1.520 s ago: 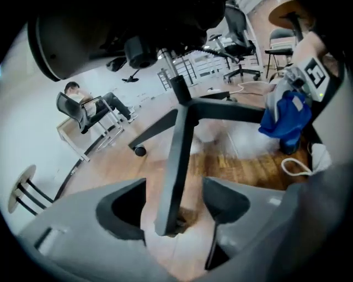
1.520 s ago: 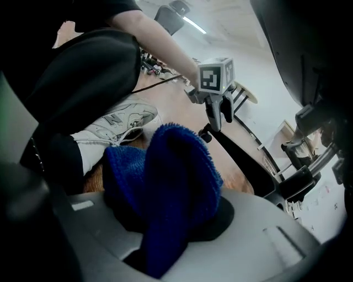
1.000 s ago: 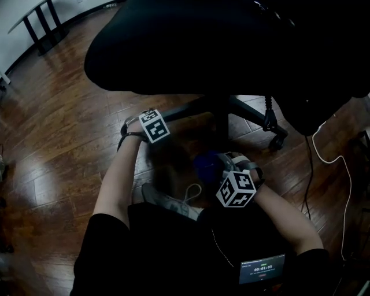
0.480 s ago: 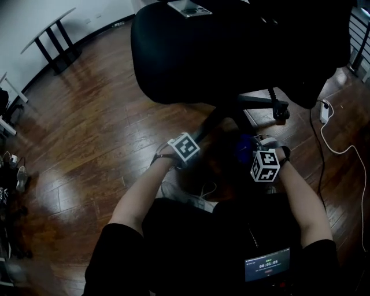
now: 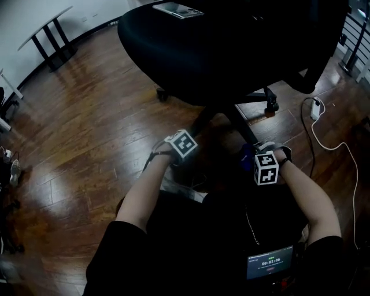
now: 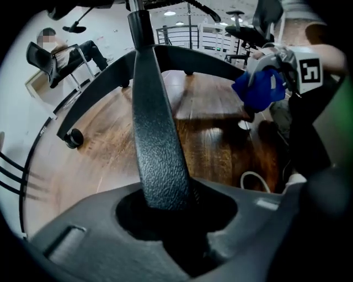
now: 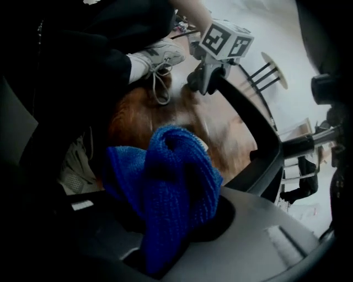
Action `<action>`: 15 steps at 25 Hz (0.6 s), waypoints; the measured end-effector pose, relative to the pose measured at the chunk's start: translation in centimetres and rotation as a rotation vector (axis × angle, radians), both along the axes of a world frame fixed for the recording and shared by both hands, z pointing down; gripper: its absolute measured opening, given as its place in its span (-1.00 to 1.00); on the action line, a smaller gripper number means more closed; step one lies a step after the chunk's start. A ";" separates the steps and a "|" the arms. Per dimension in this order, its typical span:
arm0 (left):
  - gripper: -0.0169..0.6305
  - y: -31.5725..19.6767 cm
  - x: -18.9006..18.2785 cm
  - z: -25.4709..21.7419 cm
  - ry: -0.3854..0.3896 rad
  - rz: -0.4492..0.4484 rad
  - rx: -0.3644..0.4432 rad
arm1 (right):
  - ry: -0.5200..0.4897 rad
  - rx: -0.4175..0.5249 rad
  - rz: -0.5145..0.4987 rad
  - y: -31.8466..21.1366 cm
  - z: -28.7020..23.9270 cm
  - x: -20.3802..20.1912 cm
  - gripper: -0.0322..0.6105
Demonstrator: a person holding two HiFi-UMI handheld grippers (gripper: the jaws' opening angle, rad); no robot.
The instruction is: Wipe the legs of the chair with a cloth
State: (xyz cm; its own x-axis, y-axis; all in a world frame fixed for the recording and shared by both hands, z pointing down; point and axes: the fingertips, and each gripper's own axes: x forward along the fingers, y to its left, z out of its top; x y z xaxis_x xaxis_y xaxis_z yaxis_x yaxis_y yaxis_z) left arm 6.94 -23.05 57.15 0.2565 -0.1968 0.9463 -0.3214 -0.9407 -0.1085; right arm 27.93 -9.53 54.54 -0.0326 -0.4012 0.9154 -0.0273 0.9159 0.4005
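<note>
The left claw, its jaws just eased slightly wider, grasps one chair leg. The right claw clenches the blue cloth, bunched lower centre. That leg slants past its right, upper centre to lower right.

Glossy dark wooden floor; white wall at upper left; a pale table on black legs near it; a white cable trailing over the boards at right.
</note>
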 end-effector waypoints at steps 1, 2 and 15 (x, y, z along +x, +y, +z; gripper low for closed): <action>-0.58 0.8 0.2 0.2 -0.004 -0.011 -0.033 | -0.015 0.026 0.011 0.0 -0.2 0.5 -0.51; -0.58 1.6 0.6 0.5 -0.002 -0.019 -0.065 | -0.010 0.042 0.014 0.0 -0.5 1.1 -0.52; -0.58 1.9 0.6 0.4 -0.089 0.059 -0.157 | 0.248 0.281 0.091 -14.7 -2.9 -1.7 -0.55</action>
